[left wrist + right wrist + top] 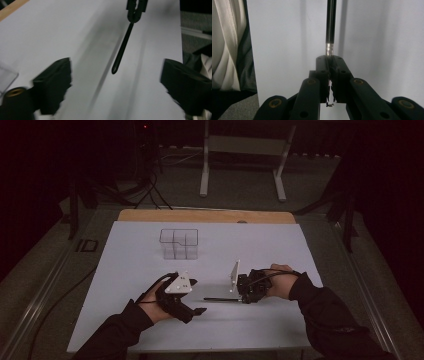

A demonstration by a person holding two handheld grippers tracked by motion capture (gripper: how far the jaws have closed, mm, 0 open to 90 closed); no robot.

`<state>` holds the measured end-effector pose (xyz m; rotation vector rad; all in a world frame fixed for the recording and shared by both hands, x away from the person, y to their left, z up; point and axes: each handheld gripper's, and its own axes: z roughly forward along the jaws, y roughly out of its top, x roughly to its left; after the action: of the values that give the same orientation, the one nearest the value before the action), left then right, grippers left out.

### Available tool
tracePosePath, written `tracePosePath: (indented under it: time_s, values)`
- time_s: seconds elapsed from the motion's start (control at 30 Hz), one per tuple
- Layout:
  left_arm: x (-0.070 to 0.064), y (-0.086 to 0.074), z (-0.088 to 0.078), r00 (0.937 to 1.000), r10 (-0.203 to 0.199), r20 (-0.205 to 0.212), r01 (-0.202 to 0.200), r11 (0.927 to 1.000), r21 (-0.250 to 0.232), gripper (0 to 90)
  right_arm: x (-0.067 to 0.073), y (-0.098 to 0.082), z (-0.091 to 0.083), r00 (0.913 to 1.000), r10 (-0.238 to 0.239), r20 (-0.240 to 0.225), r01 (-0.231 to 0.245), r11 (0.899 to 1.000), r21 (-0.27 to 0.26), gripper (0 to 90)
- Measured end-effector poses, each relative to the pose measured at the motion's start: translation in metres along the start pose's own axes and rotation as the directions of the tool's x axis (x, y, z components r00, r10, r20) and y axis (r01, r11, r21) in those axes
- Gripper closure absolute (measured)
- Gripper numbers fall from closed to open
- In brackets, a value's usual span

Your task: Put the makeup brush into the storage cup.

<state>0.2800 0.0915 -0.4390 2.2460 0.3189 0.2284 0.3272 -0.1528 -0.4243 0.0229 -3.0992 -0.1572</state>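
In the left gripper view, motion blur smears the edges of the left tool (115, 92), and the frame's bottom cuts off both of its jaws. The right tool (135, 11) is cropped by the top edge, as is the far end of the black pen (331, 25) in the right gripper view. A clear container (6, 76) shows as a corner at the left edge.
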Motion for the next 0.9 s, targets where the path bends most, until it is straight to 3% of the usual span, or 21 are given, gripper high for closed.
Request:
tracePosePath:
  time_s: [0.07, 0.1, 0.17, 0.3, 0.33, 0.4, 0.43, 0.47, 0.5, 0.53, 0.57, 0.6, 0.63, 0.67, 0.7, 0.73, 0.77, 0.8, 0.83, 0.87, 0.9]
  values:
    - [-0.001, 0.002, 0.001, 0.9999, 0.015, 0.000, -0.015, 0.9998, 0.012, 15.6, 0.000, 0.001, 0.000, 1.0000, 0.001, 0.003, -0.001, 1.000, 0.001, 84.8]
    - [-0.003, 0.007, 0.003, 0.9982, 0.059, -0.012, -0.059, 0.9977, 0.033, 15.6, 0.000, 0.001, 0.000, 1.0000, -0.001, 0.003, 0.001, 1.000, -0.007, 84.8]
    - [-0.005, 0.010, 0.005, 0.9958, 0.090, -0.015, -0.090, 0.9947, 0.051, 18.1, 0.000, 0.002, -0.001, 1.0000, 0.004, 0.000, -0.004, 1.000, -0.003, 84.8]
    - [-0.010, 0.012, 0.010, 0.9863, 0.164, 0.011, -0.165, 0.9822, 0.090, 32.5, 0.000, 0.004, 0.000, 1.0000, -0.001, -0.001, 0.001, 1.000, -0.001, 84.8]
    - [-0.012, 0.013, 0.013, 0.9815, 0.191, 0.006, -0.191, 0.9753, 0.111, 34.0, 0.000, 0.004, 0.000, 1.0000, 0.004, -0.001, -0.004, 1.000, 0.002, 84.8]
    - [-0.013, 0.013, 0.015, 0.9795, 0.201, 0.009, -0.201, 0.9723, 0.120, 37.0, 0.000, 0.005, -0.001, 1.0000, -0.001, -0.005, 0.001, 1.000, 0.003, 84.8]
    - [-0.014, 0.014, 0.018, 0.9729, 0.231, -0.014, -0.226, 0.9629, 0.147, 42.0, 0.000, 0.005, -0.002, 1.0000, 0.005, -0.006, -0.005, 1.000, 0.003, 84.8]
    - [-0.014, 0.014, 0.018, 0.9729, 0.231, -0.014, -0.226, 0.9629, 0.147, 45.1, 0.000, 0.005, -0.002, 1.0000, 0.005, -0.006, -0.005, 1.000, 0.003, 84.8]
    - [-0.017, 0.014, 0.021, 0.9637, 0.264, -0.039, -0.255, 0.9534, 0.162, 47.6, 0.000, 0.006, -0.003, 1.0000, 0.003, -0.005, -0.003, 1.000, 0.001, 84.8]
    - [-0.017, 0.014, 0.021, 0.9637, 0.264, -0.039, -0.255, 0.9534, 0.162, 49.3, 0.000, 0.006, -0.003, 1.0000, 0.003, -0.005, -0.003, 1.000, 0.001, 84.8]
    - [-0.019, 0.015, 0.024, 0.9478, 0.311, -0.072, -0.292, 0.9368, 0.192, 52.4, 0.000, 0.007, -0.003, 1.0000, 0.004, -0.008, -0.004, 1.000, 0.004, 84.8]
    - [-0.019, 0.015, 0.024, 0.9478, 0.311, -0.072, -0.292, 0.9368, 0.192, 54.4, 0.000, 0.007, -0.003, 1.0000, 0.004, -0.008, -0.004, 1.000, 0.004, 84.8]
    - [-0.020, 0.015, 0.026, 0.9371, 0.337, -0.091, -0.312, 0.9258, 0.213, 56.7, 0.000, 0.007, -0.003, 0.9999, 0.003, -0.010, -0.003, 1.000, 0.005, 84.8]
    - [-0.020, 0.015, 0.026, 0.9371, 0.337, -0.091, -0.312, 0.9258, 0.213, 58.2, 0.001, 0.007, -0.003, 1.0000, 0.002, -0.008, -0.002, 1.000, 0.008, 84.8]
    - [-0.021, 0.016, 0.029, 0.9223, 0.373, -0.099, -0.340, 0.9067, 0.249, 60.2, 0.000, 0.007, -0.003, 1.0000, 0.004, -0.008, -0.004, 1.000, 0.005, 84.8]
    - [-0.021, 0.016, 0.029, 0.9223, 0.373, -0.099, -0.340, 0.9067, 0.249, 61.6, 0.000, 0.008, -0.003, 0.9999, 0.004, -0.010, -0.004, 1.000, 0.007, 84.8]
    - [-0.022, 0.017, 0.031, 0.9147, 0.393, -0.092, -0.358, 0.8949, 0.267, 65.1, 0.000, 0.008, -0.004, 1.0000, 0.004, -0.007, -0.004, 1.000, 0.009, 84.8]
    - [-0.022, 0.017, 0.031, 0.9147, 0.393, -0.092, -0.358, 0.8949, 0.267, 65.9, 0.000, 0.008, -0.004, 1.0000, 0.004, -0.007, -0.004, 1.000, 0.009, 84.8]
    - [-0.023, 0.017, 0.033, 0.9114, 0.403, -0.082, -0.368, 0.8875, 0.277, 66.6, 0.000, 0.008, -0.004, 0.9999, 0.011, -0.009, -0.011, 1.000, 0.009, 84.8]
    - [-0.023, 0.017, 0.033, 0.9114, 0.403, -0.082, -0.368, 0.8875, 0.277, 68.9, 0.000, 0.008, -0.004, 0.9999, 0.011, -0.009, -0.011, 1.000, 0.009, 84.8]
    - [-0.024, 0.018, 0.035, 0.9107, 0.407, -0.068, -0.374, 0.8830, 0.284, 69.5, 0.000, 0.009, -0.005, 0.9999, 0.008, -0.009, -0.008, 1.000, 0.004, 84.8]
